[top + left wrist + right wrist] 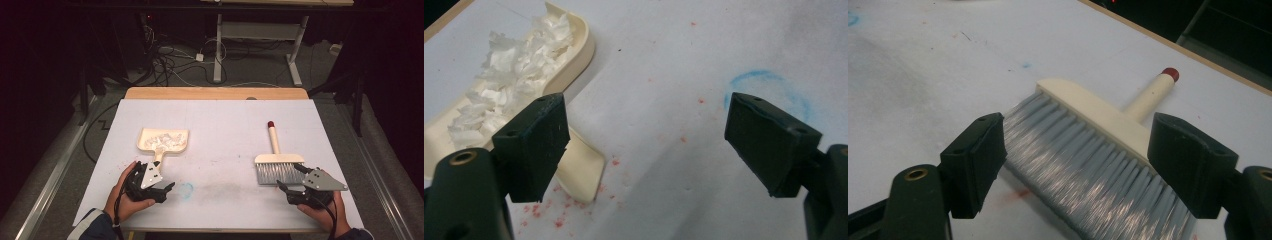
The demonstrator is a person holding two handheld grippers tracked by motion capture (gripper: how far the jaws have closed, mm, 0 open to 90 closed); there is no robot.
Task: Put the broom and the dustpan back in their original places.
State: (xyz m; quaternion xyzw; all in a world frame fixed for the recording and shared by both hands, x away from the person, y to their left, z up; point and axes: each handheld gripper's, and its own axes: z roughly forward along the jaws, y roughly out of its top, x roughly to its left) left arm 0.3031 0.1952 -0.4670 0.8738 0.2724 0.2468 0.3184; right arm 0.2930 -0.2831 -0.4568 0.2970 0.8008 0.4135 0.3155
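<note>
A cream dustpan lies left of centre, with white paper shreds in it. Its short handle points toward my left gripper. That gripper is open and holds nothing; its left jaw is just beside the handle's end. At the right lies a cream hand brush with grey bristles and a red-tipped handle. My right gripper stands open at the bristle end. Its jaws are spread about as wide as the brush, not closed on it.
A white sheet covers the table, and a wooden strip runs along the far edge. A faint blue ring is drawn just right of the left gripper. Red specks dot the sheet near the dustpan handle.
</note>
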